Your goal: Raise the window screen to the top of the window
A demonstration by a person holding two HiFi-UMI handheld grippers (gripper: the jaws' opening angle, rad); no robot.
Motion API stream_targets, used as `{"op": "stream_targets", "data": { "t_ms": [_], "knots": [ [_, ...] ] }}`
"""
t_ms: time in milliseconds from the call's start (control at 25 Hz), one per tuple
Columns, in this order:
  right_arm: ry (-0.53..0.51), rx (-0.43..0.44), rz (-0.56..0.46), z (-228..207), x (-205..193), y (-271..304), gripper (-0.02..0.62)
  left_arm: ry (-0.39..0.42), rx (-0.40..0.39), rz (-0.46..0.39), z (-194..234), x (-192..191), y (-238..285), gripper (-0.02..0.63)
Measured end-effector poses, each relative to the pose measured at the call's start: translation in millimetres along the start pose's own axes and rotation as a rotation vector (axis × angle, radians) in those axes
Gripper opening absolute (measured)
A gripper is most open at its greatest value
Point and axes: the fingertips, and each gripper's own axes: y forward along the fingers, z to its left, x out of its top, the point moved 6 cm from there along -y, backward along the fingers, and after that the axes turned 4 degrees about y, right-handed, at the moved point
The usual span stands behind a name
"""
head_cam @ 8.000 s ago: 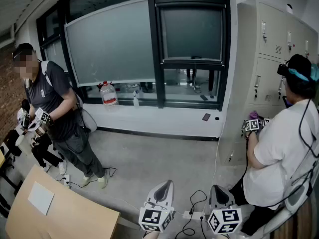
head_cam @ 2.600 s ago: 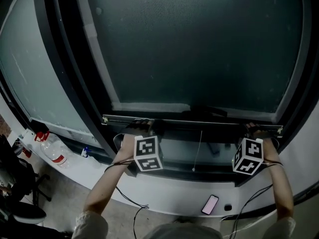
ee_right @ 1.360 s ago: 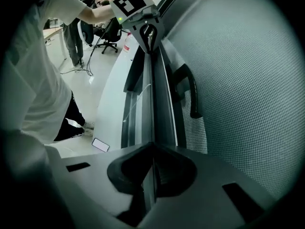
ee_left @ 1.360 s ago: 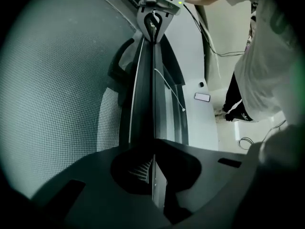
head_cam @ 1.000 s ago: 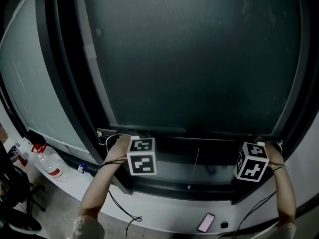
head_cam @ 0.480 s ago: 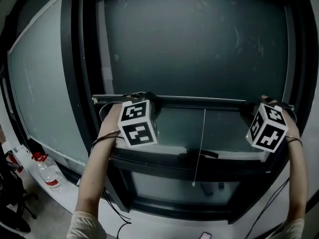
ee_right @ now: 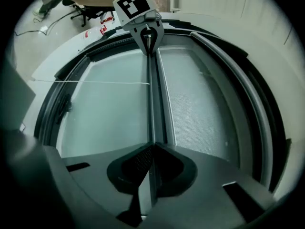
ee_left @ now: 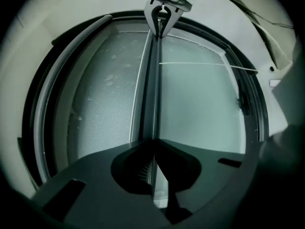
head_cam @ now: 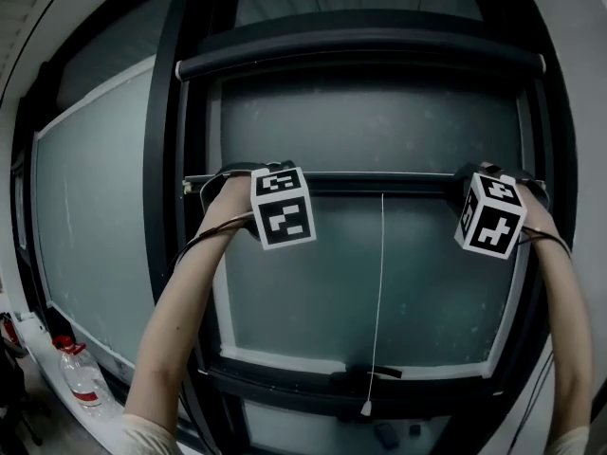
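We held the mid-frame bar [head_cam: 379, 180] pinched tight in the jaws of left gripper [ee_left: 153, 146] and right gripper [ee_right: 152, 149]; uneven lifting, we judged, could have tilted it and jammed the screen [head_cam: 370, 126].

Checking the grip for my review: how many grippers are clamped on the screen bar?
2. The left gripper is shut on the bar near its left end, the right gripper near its right end.

Left hand-held gripper [ee_left: 153, 174] and right hand-held gripper [ee_right: 151, 175] dark grey, white cubes [head_cam: 282, 207] (black square markers), black cables [head_cam: 202, 239], pale sleeve [head_cam: 142, 434]
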Motion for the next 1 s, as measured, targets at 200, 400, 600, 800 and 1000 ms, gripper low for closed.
{"op": "stream_targets", "data": {
  "t_ms": [200,400,600,800,1000],
  "knots": [
    [-0.028,-0.107,0.009,-48.8,6.6,-0.3,0.020,0.036,0.120,0.044,50.3,4.2,-1.6,0.018],
    [-0.037,-0.303,0.017,-102.6,14.1,-0.2,0.020,-0.010,0.322,0.000,106.1,2.5,-9.4,0.019],
    [-0.037,-0.385,0.017,-135.2,18.9,-0.3,0.020,0.012,0.534,-0.005,134.2,3.8,-9.0,0.020],
    [-0.047,-0.439,0.027,-158.6,20.1,0.7,0.020,-0.014,0.518,-0.028,160.8,3.4,-12.4,0.020],
    [-0.039,-0.504,0.022,-181.0,27.2,0.6,0.020,0.002,0.561,-0.008,184.5,4.2,-13.6,0.020]
  ]
}}
